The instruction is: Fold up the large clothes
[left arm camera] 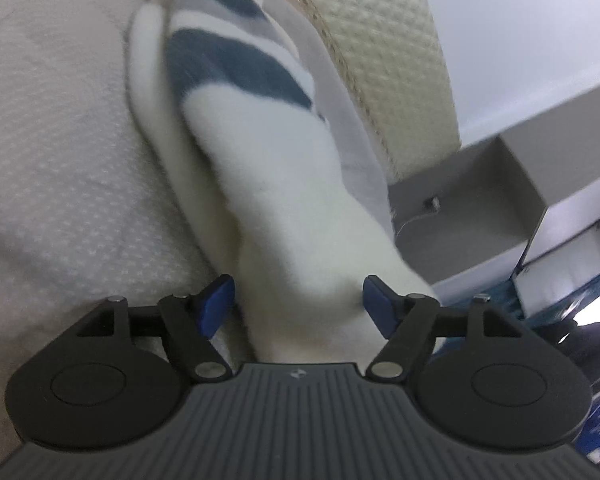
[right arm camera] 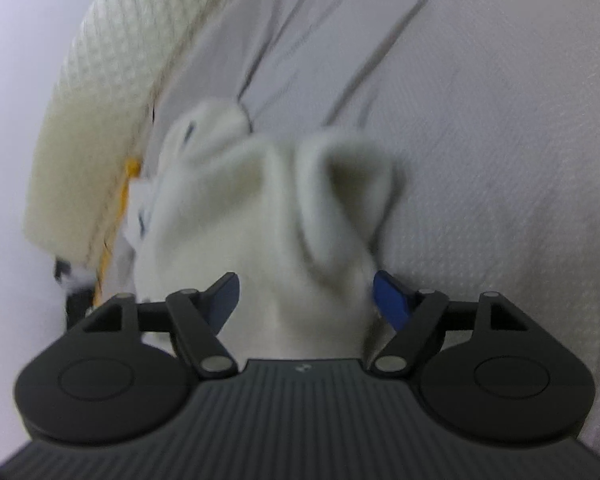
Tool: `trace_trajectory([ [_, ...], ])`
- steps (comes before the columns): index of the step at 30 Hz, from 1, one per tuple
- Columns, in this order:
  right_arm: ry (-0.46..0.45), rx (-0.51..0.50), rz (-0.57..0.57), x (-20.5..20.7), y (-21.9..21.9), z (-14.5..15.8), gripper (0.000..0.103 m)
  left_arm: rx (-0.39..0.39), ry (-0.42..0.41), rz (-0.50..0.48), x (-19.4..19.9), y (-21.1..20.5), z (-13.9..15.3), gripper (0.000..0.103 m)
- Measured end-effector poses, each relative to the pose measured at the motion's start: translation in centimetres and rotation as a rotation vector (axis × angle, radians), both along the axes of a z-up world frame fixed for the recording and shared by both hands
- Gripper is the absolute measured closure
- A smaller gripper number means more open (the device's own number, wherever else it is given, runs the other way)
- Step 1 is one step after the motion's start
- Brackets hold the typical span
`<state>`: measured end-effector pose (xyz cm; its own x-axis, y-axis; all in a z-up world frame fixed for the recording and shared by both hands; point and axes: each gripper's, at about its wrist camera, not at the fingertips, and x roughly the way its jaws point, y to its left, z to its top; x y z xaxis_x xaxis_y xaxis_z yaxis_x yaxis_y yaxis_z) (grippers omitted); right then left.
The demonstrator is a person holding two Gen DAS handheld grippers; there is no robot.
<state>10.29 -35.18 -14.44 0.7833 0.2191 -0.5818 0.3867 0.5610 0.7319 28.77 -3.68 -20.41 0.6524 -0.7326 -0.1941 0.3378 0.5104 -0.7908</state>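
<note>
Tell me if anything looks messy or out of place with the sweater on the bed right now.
The white sweater is bunched into lumpy folds rather than flat, lying between the open right gripper. Seen past the left gripper, it lies in a narrow strip near the mattress edge.

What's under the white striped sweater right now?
The sweater lies on a pale textured bed cover, with cream quilted mattress edge beside it. The cover directly beneath the sweater is hidden. Fabric sits between both open grippers.

Left gripper (left arm camera: 298, 306) and right gripper (right arm camera: 306, 300), jaws wide apart, pads off the cloth between them.
</note>
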Motion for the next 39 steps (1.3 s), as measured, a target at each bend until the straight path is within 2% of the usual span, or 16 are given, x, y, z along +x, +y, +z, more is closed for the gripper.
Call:
trace_trajectory([
  [2,0.011,-0.034,-0.007,0.9,0.2,-0.3,0.026,-0.012,-0.016,-0.004,0.5,-0.2,0.3,0.028],
  [5,0.016,-0.032,-0.025,2.4,-0.2,-1.2,0.028,-0.033,0.034,-0.005,2.0,-0.6,0.0,0.029],
  [6,0.018,-0.025,-0.03,2.8,-0.3,-1.5,0.035,-0.03,0.047,0.003,2.5,-1.0,-0.1,0.03],
  [7,0.012,-0.016,-0.034,3.3,-0.4,-1.8,0.042,-0.028,0.051,0.003,2.9,-1.2,-0.2,0.043],
  [8,0.009,-0.022,-0.034,3.6,-0.5,-1.8,0.045,-0.025,0.05,0.0,3.1,-1.3,-0.2,0.066],
  [10,-0.008,-0.057,-0.031,3.6,-0.5,-1.1,0.064,-0.028,0.027,-0.014,2.9,-1.2,0.4,0.089],
  [11,-0.025,-0.061,-0.029,3.3,-0.5,-0.6,0.068,-0.04,0.005,-0.023,2.4,-1.0,0.9,0.091],
  [13,-0.074,-0.042,-0.008,2.8,-0.9,0.6,0.075,-0.053,-0.051,-0.01,0.7,-0.2,2.7,0.092],
  [17,-0.232,-0.055,0.072,1.9,-1.4,4.5,0.079,-0.053,-0.157,0.004,-3.3,1.1,7.3,0.092],
  [19,-0.297,-0.077,0.118,1.3,-0.9,6.9,0.081,-0.021,-0.21,0.02,-5.9,1.6,9.5,0.093],
  [22,-0.409,-0.071,0.172,0.1,0.3,10.4,0.082,-0.028,-0.271,0.049,-10.0,3.2,12.3,0.093],
  [28,-0.505,-0.085,0.273,-1.6,2.9,17.3,0.082,-0.025,-0.373,0.119,-18.6,5.9,17.6,0.093],
  [34,-0.648,-0.138,0.355,-5.9,5.0,26.4,0.082,-0.043,-0.499,0.174,-28.2,8.9,23.9,0.092],
  [39,-0.766,-0.225,0.399,-10.2,6.8,34.9,0.082,-0.045,-0.615,0.217,-35.9,10.0,30.0,0.092],
])
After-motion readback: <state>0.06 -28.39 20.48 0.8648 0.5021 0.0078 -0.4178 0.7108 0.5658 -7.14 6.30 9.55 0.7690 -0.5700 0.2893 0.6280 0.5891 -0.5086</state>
